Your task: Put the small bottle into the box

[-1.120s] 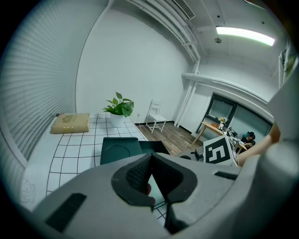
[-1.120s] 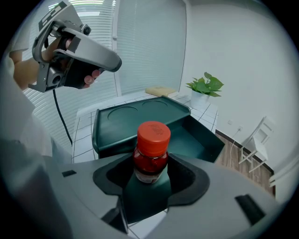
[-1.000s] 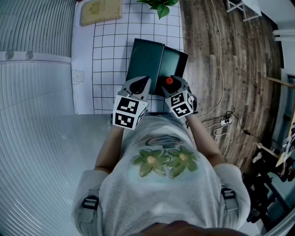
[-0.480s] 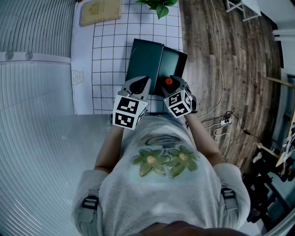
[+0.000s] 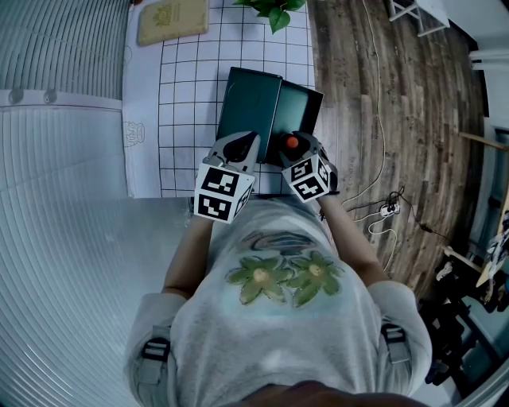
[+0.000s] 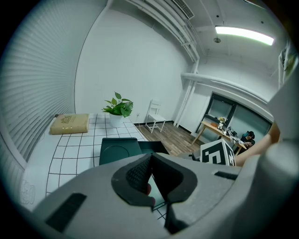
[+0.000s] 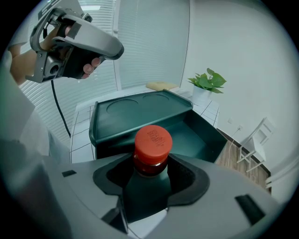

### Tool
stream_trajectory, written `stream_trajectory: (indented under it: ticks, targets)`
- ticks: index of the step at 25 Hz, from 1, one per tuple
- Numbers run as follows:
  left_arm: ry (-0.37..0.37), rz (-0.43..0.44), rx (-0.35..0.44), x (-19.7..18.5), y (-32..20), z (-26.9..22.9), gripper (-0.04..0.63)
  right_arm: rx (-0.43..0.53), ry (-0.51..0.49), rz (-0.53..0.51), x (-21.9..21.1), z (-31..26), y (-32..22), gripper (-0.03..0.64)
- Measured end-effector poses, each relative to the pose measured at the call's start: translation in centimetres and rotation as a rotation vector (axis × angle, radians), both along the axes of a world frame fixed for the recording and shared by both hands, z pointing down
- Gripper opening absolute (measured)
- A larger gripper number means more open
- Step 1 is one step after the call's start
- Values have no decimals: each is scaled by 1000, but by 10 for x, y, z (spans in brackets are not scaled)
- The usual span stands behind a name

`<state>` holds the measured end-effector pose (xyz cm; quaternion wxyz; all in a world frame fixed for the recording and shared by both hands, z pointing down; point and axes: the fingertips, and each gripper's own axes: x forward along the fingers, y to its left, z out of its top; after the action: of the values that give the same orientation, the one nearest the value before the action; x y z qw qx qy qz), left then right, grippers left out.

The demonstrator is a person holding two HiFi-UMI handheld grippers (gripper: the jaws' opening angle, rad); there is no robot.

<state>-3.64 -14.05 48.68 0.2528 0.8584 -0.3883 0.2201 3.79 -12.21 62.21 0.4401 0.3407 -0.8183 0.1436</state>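
Right gripper view: right gripper [image 7: 150, 157] is clamped on the small bottle [image 7: 150, 165]. Jaws sit on the neck just under the red cap [image 7: 153, 136], bottle upright. Bottle is at the near edge of the box [image 7: 194, 133], not over the cavity yet AFAICT. Box is open, dark green, nothing in it. Lid [image 7: 140, 108] lies open on the left side of the cavity.

Step in hand, IMO: carry fwd + lower in. To do it well:
- keep bottle vertical
- clear the near wall w/ the base before dropping (base is hidden under the jaws, so leave margin)
- aim for mid-cavity, seat it on the box floor, then release
- grip is high on the neck, so the body may swing if moved fast; go slow

Left gripper [image 6: 150, 158]: jaws pressed together, nothing between them, hovering at the near-left corner by the lid. In head view it's just beside the right one, so watch for a bump btw the two marker cubes [image 5: 224, 193] when pushing fwd.

Other stuff: potted plant [image 5: 274, 9] and a tan flat pack [image 5: 173, 20] sit at the far end of the grid mat [image 5: 183, 95], well apart from the box, so no obstruction. Box's right side is at the mat's right edge, w/ wood floor [image 5: 382, 95] and a cable [image 5: 390, 209] beyond. Don't shove the box right.
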Motion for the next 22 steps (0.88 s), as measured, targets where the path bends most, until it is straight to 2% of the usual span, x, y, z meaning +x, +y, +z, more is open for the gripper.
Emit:
stream_trajectory:
  ticks: [12,22]
  targets:
    - [10,9,11,3,1,-6,8,4,10,-6,-1,0,1,223]
    - [8,14,37,0,2,-18,8,59,-48,21,-5,-30,-1,230]
